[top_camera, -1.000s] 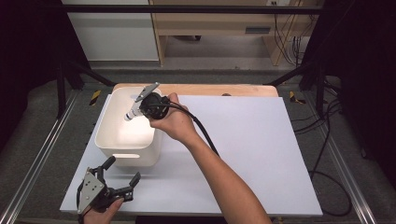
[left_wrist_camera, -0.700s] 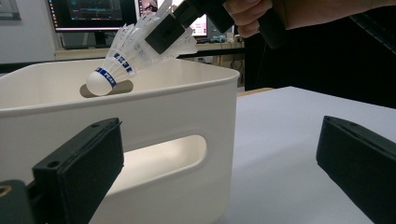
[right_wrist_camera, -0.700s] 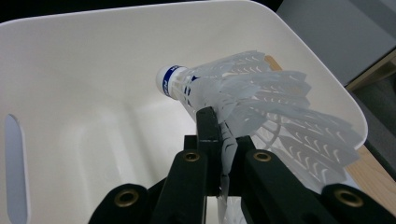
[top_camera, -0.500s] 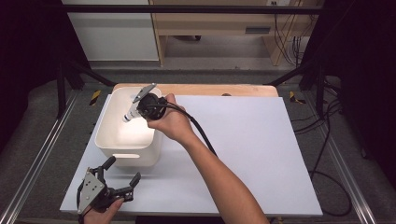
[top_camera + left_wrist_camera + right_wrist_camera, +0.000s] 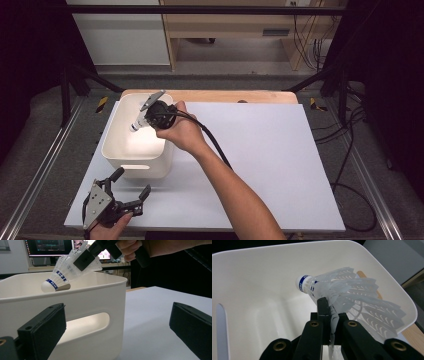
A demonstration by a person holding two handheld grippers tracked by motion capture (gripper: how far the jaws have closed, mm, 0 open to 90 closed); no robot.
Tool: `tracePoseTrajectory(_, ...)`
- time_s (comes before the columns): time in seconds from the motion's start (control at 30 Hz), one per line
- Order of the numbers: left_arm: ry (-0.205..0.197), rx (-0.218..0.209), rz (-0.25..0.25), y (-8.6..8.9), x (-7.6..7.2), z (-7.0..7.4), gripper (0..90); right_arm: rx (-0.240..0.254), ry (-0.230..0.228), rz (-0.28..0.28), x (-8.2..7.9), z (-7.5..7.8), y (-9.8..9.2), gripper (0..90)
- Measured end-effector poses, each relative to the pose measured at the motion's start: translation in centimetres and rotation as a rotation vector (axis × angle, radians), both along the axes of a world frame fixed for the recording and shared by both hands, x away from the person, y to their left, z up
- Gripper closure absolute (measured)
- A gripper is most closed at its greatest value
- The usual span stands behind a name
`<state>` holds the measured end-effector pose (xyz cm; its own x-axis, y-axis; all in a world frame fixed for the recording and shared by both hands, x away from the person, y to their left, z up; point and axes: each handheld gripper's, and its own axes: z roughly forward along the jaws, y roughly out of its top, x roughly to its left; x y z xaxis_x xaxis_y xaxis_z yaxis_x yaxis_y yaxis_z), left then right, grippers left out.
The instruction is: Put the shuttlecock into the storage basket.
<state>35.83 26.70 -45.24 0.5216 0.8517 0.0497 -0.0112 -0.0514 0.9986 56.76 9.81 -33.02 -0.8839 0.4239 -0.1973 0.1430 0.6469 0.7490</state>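
I hold the white feathered shuttlecock (image 5: 332, 293) by its skirt, my right gripper (image 5: 156, 114) clamped on it, cork end tilted down over the white plastic bin (image 5: 116, 152); my left gripper (image 5: 131, 189) rests spread apart, near the bin's front wall.

The shuttlecock (image 5: 342, 298) is white with a blue band near its round tip. It tilts tip-down in the air above the white bin (image 5: 120, 150), which sits by the far left corner of the table (image 5: 280, 165).
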Motion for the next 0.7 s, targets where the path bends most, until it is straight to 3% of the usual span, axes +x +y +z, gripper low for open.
tracePoseTrajectory(0.7,-0.003,0.001,0.000,0.06,-0.02,0.03,0.8,-0.018,-0.001,-0.004,0.14,-0.26,0.18,89.1)
